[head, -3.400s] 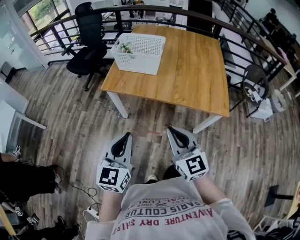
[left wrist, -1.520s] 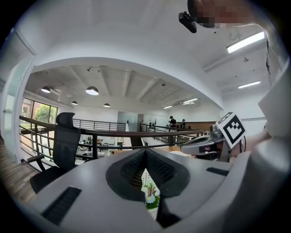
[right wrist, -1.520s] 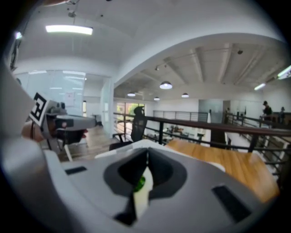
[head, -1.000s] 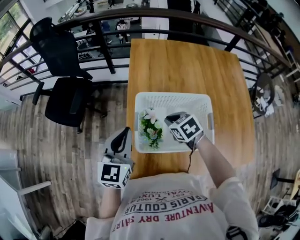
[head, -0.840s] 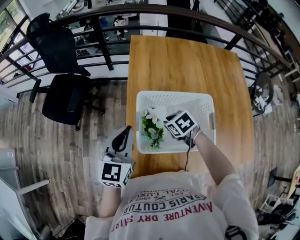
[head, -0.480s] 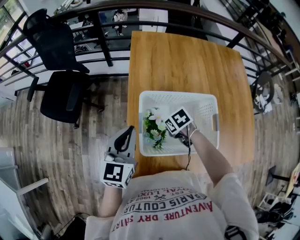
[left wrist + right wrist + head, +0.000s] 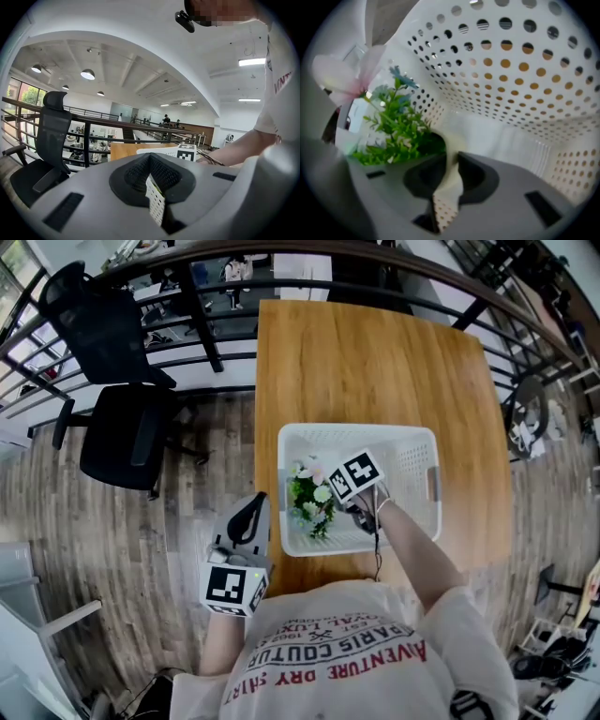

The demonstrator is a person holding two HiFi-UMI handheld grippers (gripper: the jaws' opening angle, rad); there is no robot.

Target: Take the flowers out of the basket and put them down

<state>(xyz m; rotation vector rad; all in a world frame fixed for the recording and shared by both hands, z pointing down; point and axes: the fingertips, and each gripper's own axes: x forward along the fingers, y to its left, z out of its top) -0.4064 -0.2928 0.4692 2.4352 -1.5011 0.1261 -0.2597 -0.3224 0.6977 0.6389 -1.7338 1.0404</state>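
A bunch of green-leaved flowers with white and pink blooms (image 7: pixel 312 498) lies in the left part of the white perforated basket (image 7: pixel 412 432) on the wooden table (image 7: pixel 375 352). My right gripper (image 7: pixel 349 486) points steeply down inside the basket, just right of the flowers. In the right gripper view the flowers (image 7: pixel 393 126) sit up and left of the gripper (image 7: pixel 451 150). Its jaws have just been closing and stand open with nothing between them. My left gripper (image 7: pixel 253 505) hangs shut beside the table's near left corner, outside the basket.
A black office chair (image 7: pixel 122 427) stands left of the table, with a dark railing (image 7: pixel 281 263) behind both. The basket's perforated wall (image 7: pixel 511 70) closes round the right gripper. From the left gripper view (image 7: pixel 150 161) I see the chair (image 7: pixel 51 136) and the basket's rim (image 7: pixel 157 151).
I have walked up to the table. Over the last second the right gripper has sunk into the basket and tipped downward next to the flowers. The left gripper has barely shifted.
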